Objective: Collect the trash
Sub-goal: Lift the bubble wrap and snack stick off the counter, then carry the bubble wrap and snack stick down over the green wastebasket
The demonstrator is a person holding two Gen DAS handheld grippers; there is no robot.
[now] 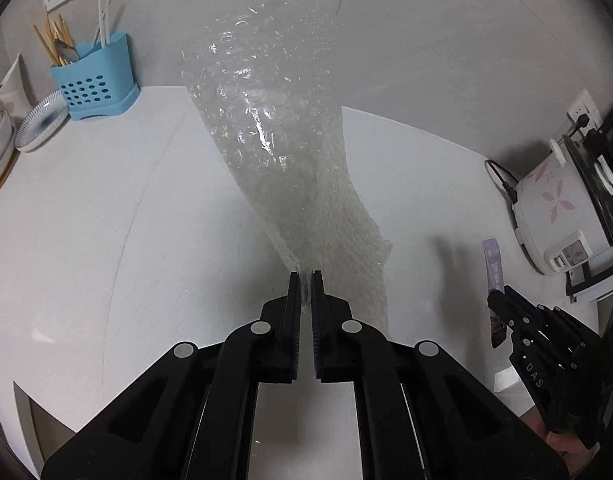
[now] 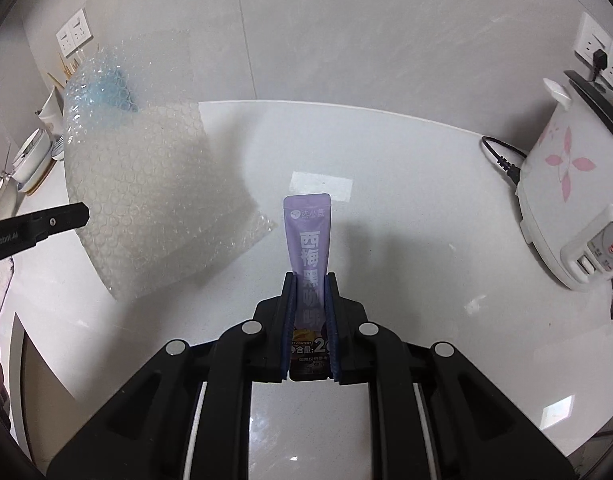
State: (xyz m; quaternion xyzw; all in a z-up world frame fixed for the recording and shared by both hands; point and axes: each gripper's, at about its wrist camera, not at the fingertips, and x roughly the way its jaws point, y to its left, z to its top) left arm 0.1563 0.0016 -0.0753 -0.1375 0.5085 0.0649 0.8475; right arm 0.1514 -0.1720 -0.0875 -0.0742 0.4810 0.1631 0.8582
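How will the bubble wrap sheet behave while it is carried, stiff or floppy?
Probably floppy: the bubble wrap sheet is pinched at one edge by the left tool, and it curves and folds rather than staying flat. It looks light, since a thin pinch holds it all. It may swing and brush the counter.

Soft overhead light, glare on the white counter [image 2: 386,240], fisheye-bent dark edges.

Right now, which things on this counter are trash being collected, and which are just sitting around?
Trash in hand:
- bubble wrap, pinched in the left gripper
- purple sachet, clamped in the right gripper

Just sitting there:
- rice cooker
- blue cutlery holder
- striped plate
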